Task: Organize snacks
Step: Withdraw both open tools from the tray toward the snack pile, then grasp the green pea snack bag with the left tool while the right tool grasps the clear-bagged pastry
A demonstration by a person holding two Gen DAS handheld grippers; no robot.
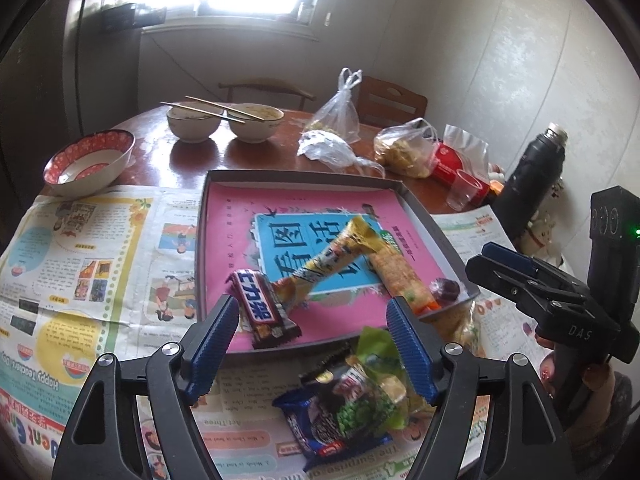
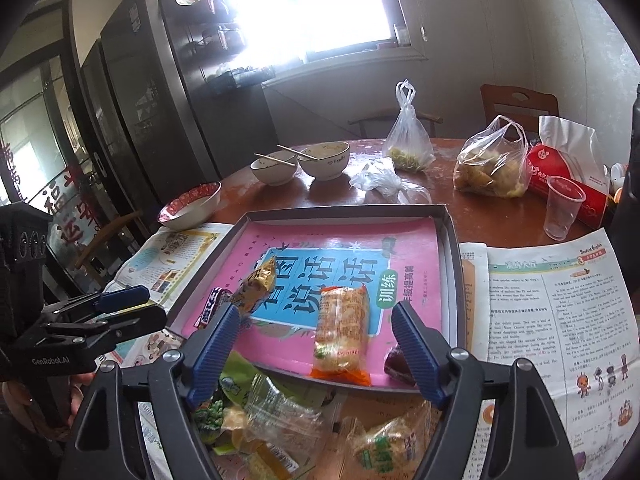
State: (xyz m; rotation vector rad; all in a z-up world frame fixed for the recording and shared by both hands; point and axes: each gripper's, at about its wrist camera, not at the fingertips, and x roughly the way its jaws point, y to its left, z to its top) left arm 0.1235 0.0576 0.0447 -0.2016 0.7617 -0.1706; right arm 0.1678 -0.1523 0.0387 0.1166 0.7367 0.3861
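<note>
Crinkly plastic snack packets [image 1: 344, 404] heaped just before the tray [image 1: 224, 184] could slip from either gaping, empty tool [image 1: 312, 344] [image 2: 316, 352].

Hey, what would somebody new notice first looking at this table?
Probably the bright pink tray in the middle of the table, with a few wrapped snacks such as the chocolate bar on it. Then the pile of loose snack packets on the newspaper just in front, under both open grippers.
</note>
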